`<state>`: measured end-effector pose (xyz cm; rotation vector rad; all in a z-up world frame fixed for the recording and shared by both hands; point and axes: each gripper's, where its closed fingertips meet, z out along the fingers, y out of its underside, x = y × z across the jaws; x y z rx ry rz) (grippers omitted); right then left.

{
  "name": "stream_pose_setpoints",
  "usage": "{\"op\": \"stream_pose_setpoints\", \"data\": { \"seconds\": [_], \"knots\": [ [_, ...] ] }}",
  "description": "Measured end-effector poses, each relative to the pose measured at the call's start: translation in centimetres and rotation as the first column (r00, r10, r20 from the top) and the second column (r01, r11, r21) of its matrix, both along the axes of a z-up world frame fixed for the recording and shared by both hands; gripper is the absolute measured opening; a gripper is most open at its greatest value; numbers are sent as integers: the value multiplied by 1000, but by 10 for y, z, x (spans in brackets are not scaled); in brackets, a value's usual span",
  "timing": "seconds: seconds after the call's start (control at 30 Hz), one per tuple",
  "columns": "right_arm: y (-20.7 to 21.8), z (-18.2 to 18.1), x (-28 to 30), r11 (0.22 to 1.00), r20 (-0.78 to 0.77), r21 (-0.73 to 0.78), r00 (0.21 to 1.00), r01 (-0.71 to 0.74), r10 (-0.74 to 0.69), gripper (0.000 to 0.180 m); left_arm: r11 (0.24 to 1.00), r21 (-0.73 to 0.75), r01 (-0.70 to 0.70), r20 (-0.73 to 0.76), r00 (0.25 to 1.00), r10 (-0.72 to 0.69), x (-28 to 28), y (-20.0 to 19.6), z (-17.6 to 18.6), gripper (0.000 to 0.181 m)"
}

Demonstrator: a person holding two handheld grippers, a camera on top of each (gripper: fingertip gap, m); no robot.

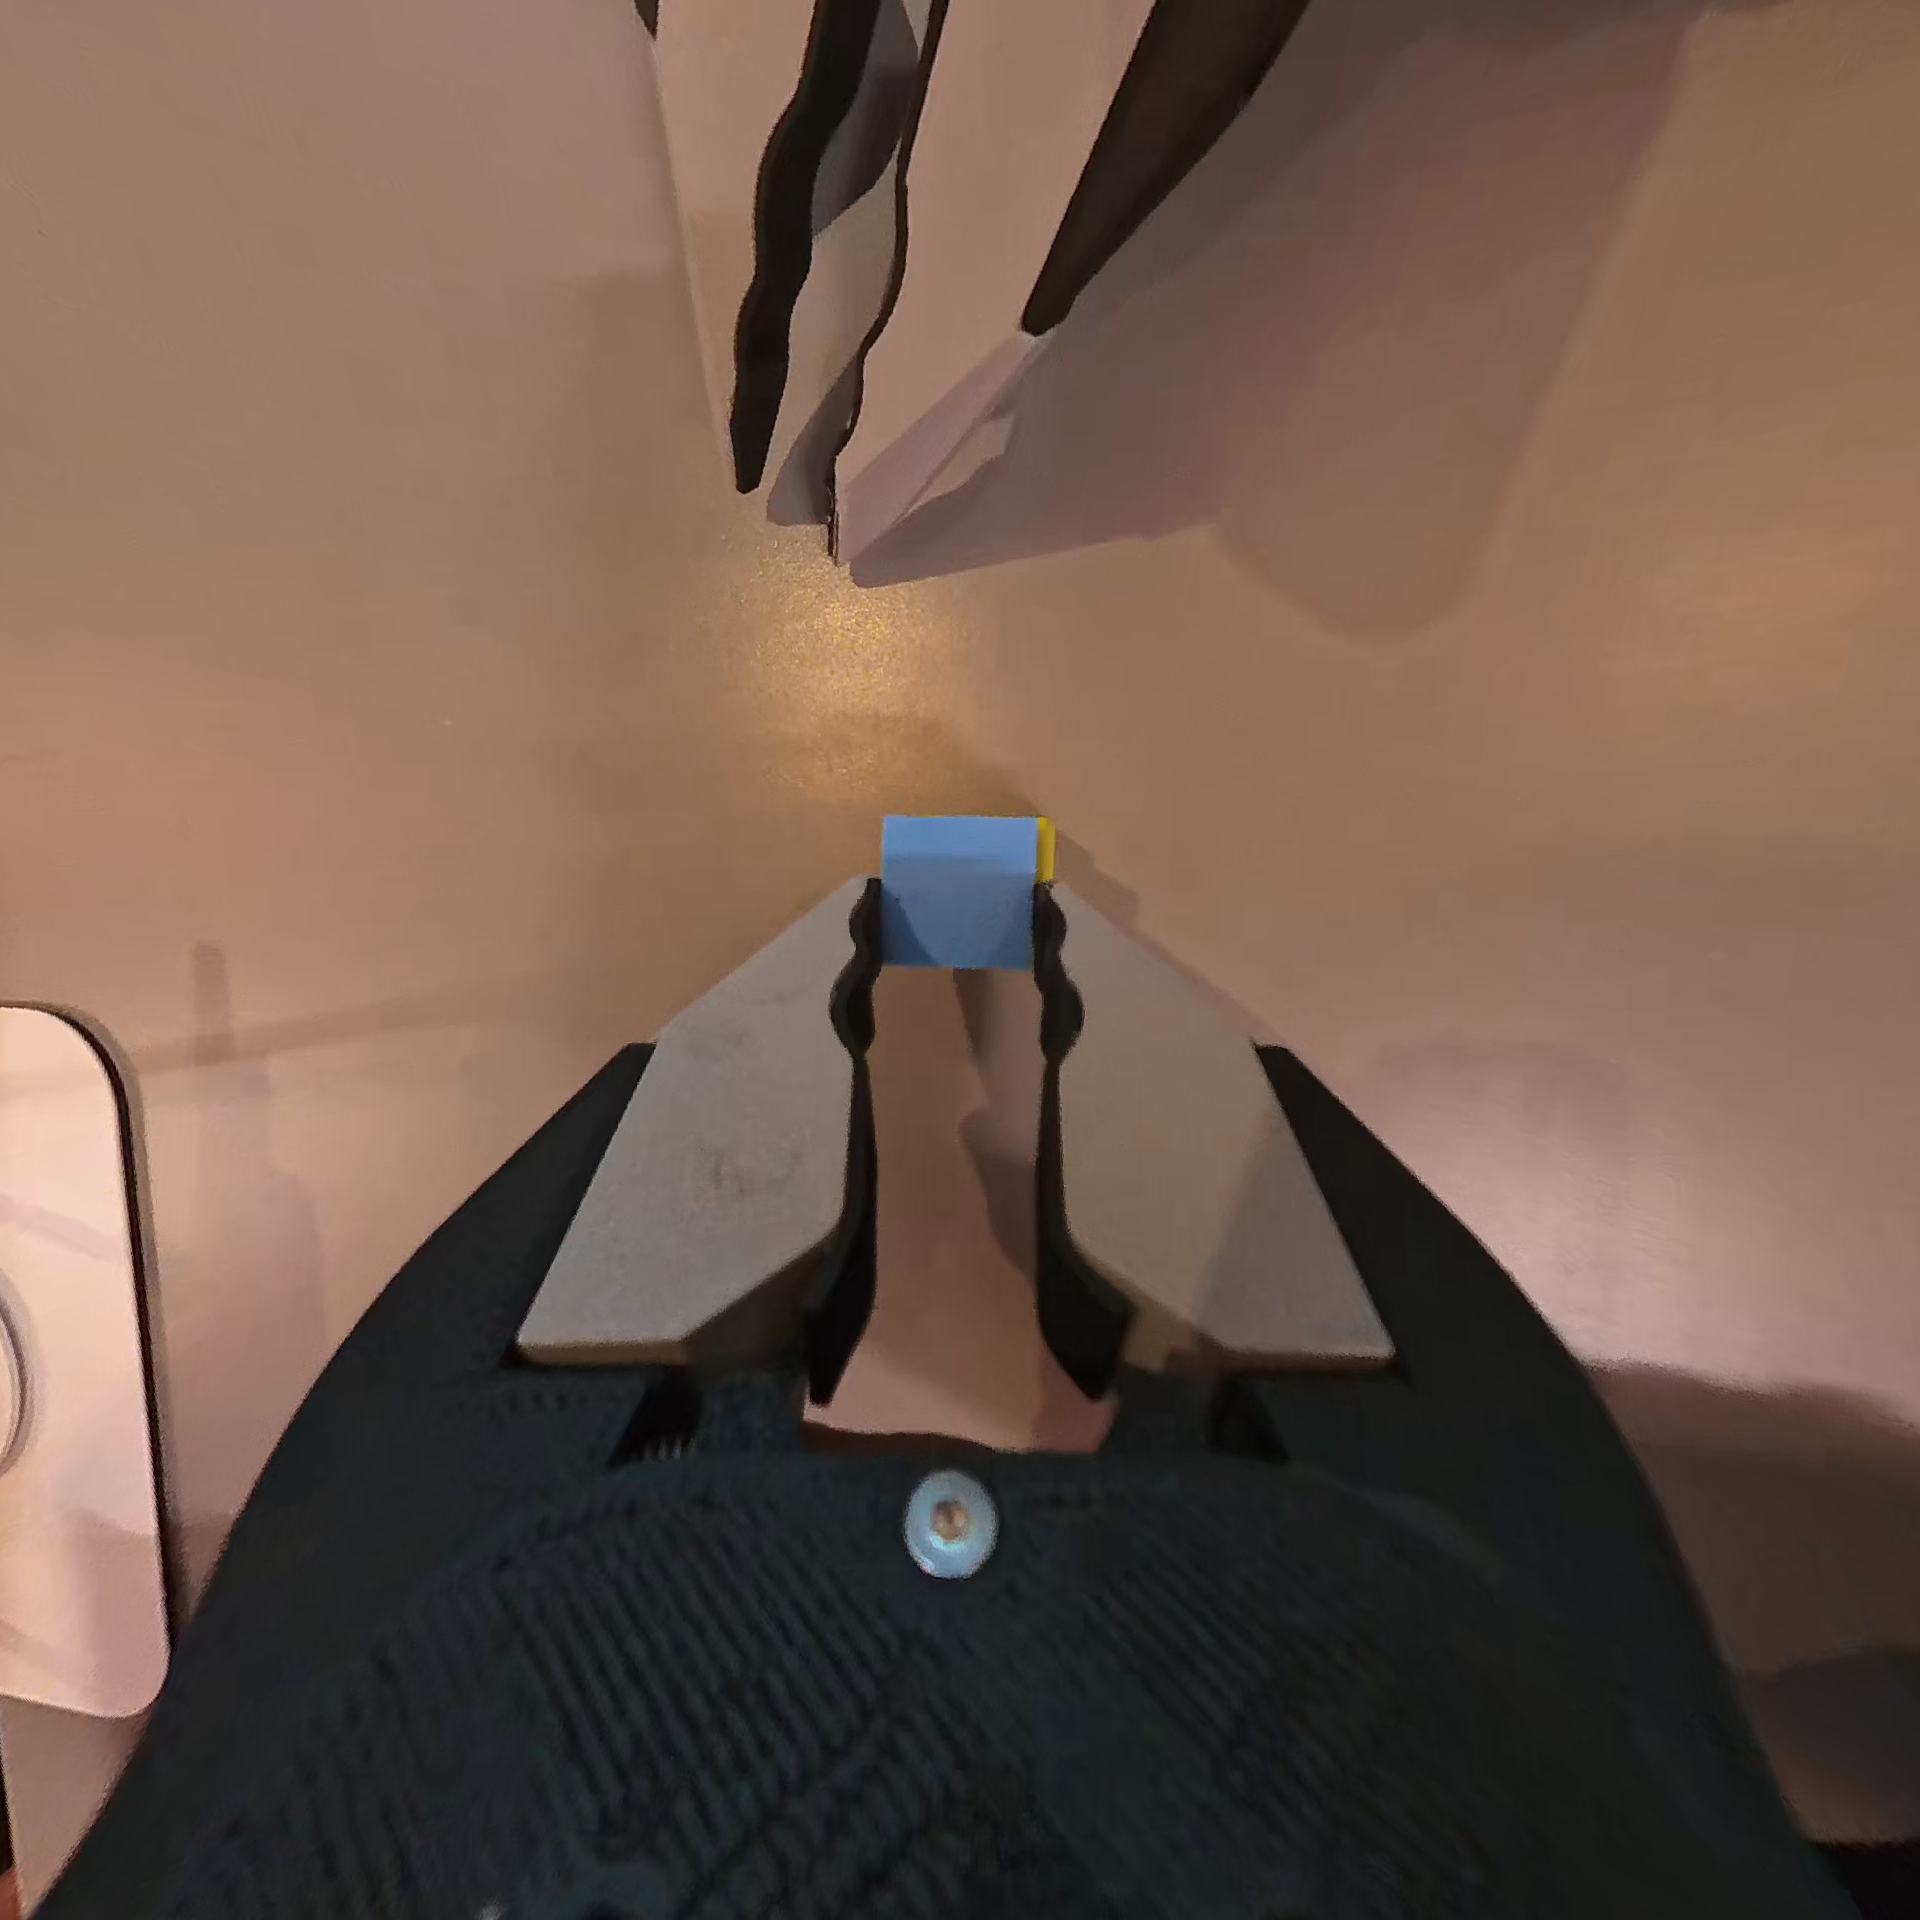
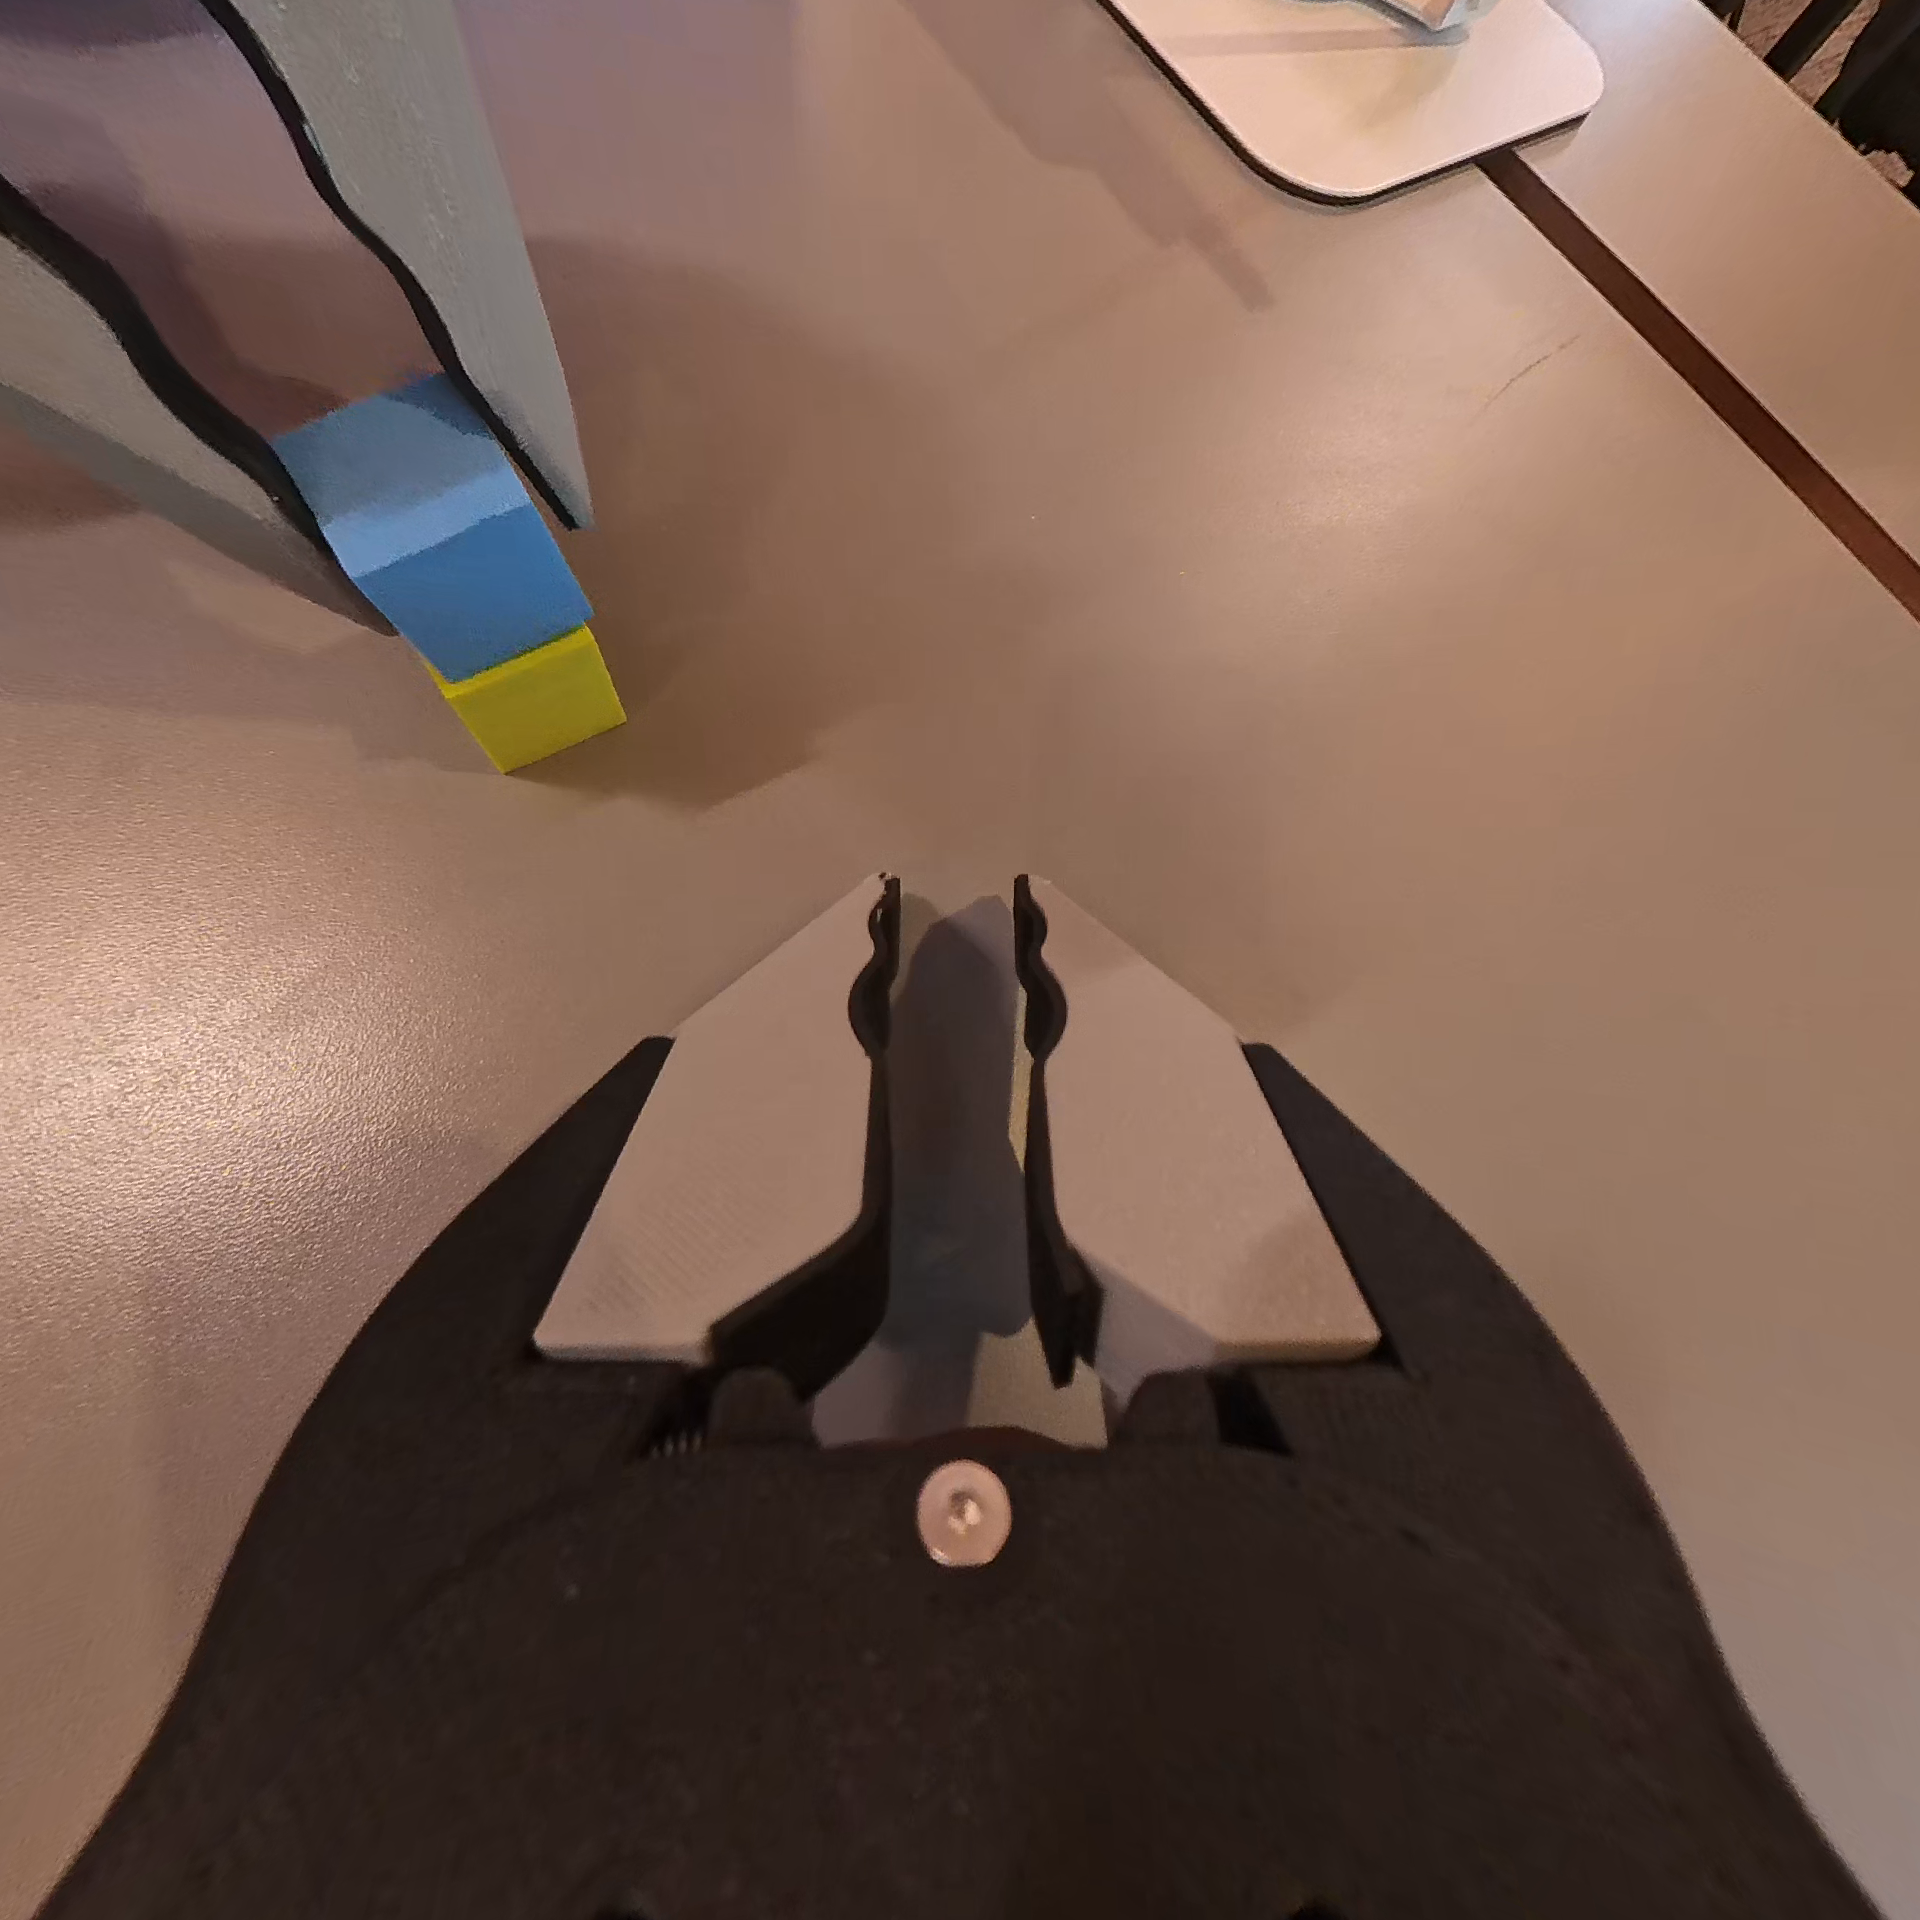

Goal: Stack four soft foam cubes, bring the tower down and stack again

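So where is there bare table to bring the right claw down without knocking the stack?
Bare table runs ahead of the right claw, between the yellow cube and the white board. It is crowded at far left, where the left claw grips the blue cube on the yellow one.

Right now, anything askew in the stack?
Yes. The blue cube, gripped by the left gripper, sits offset on the yellow cube, overhanging one side and twisted relative to it. Only two cubes are visible.

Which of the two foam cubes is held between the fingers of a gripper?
The blue cube. The left gripper is shut on it, and it sits on top of the yellow cube, which rests on the table with no finger touching it.
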<state>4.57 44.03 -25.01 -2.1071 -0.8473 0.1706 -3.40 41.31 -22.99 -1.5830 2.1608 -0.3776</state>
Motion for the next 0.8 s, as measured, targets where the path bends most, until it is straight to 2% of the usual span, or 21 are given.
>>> {"op": "stream_pose_setpoints", "data": {
  "seconds": [0.17,0.23,0.3,0.43,0.57,0.67,0.8],
  "knots": [
    [0,0,0,1000,1,0,1000,-1,1,19,1000,-3,-4,6,1000,4,1,1,-1,27],
    [0,0,0,1000,0,0,1000,0,0,19,1000,6,-15,20,1000,15,3,2,-1,35],
    [0,0,0,1000,0,1,1000,0,0,19,1000,-8,-18,36,999,18,4,0,2,50],
    [0,0,0,1000,1,0,1000,0,0,19,999,-26,-36,88,995,38,3,-1,10,59],
    [0,-1,0,1000,1,-3,1000,0,0,19,996,-39,-78,216,973,85,-1,2,41,63],
    [0,-1,0,1000,2,-2,1000,-1,1,19,990,-28,-137,344,929,138,-13,10,81,64],
    [0,-1,-1,1000,2,-4,1000,-1,1,19,969,14,-246,454,865,213,-61,35,135,60]
  ]
}}
